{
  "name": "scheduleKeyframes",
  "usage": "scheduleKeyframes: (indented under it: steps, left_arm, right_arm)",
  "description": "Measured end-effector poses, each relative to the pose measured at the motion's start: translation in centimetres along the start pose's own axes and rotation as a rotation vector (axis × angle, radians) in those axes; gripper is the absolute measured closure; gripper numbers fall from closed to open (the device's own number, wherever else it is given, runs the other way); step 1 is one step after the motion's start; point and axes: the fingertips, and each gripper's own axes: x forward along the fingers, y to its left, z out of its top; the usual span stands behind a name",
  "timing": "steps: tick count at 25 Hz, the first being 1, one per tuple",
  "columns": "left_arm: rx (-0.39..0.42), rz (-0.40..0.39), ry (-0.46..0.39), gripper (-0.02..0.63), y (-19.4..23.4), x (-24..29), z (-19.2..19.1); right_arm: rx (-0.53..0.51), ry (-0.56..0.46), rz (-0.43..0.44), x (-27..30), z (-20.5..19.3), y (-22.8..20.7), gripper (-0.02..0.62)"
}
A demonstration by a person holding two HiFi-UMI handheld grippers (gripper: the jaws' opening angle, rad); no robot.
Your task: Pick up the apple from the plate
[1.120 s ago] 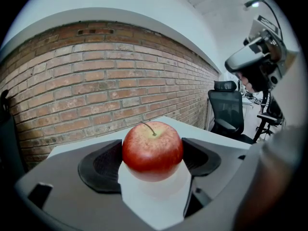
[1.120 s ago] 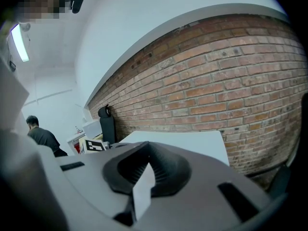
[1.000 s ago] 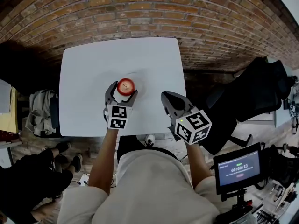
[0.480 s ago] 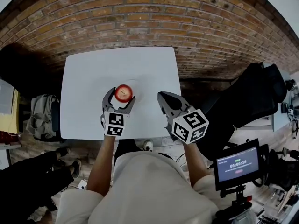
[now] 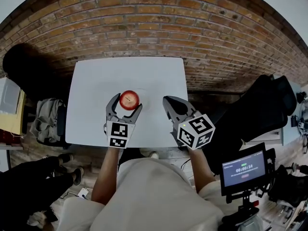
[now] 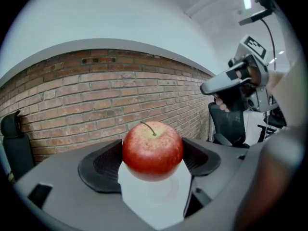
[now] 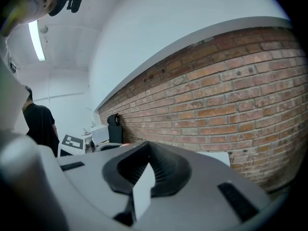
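Apple (image 6: pixel 152 150), red with a short stem, sits between the two jaws of the left gripper (image 5: pixel 126 104), and both black pads press on its sides, so this gripper is closed on the fruit. Under it lies the white plate (image 6: pixel 166 194), very pale against the desk; I cannot tell if the apple touches the plate or hangs just above it. In the head view the apple is about midway between the left and right edges of the white desk (image 5: pixel 96 81), a little nearer to the near edge. The right gripper (image 5: pixel 168 101) is just beside it, toward the near right corner, with its jaws together and nothing between them. Beyond the far edge stands a brick wall (image 5: pixel 192 28).
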Motion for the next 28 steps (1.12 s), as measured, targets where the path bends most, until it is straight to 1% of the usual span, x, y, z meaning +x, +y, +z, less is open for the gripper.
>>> scheduleKeyframes:
  steps: [7, 10, 15, 19, 24, 28]
  left_arm:
    - [0.001, 0.001, -0.051, 0.224, -0.5, -0.9, 3.3]
    - [0.011, -0.004, -0.066, 0.224, -0.7, -1.9, 4.3]
    - [0.022, -0.002, -0.115, 0.224, -0.6, -3.8, 6.6]
    - [0.033, -0.002, -0.142, 0.224, -0.9, -4.6, 8.1]
    - [0.047, -0.004, -0.164, 0.224, -1.0, -5.8, 9.1]
    - [0.055, 0.0, -0.174, 0.224, -0.9, -6.2, 9.6]
  right_arm:
    - [-0.048, -0.028, 0.008, -0.4, 1.7, -0.1, 0.594]
    - [-0.068, -0.041, 0.007, -0.7, 2.3, 0.3, 0.594]
    - [-0.097, -0.055, 0.012, -0.9, 3.2, 1.4, 0.594]
    - [-0.11, -0.064, 0.008, -1.4, 3.7, 1.4, 0.594]
    - [-0.13, -0.064, -0.021, -1.6, 4.1, 1.5, 0.594]
    - [-0.148, -0.074, -0.028, -1.7, 4.5, 1.7, 0.594]
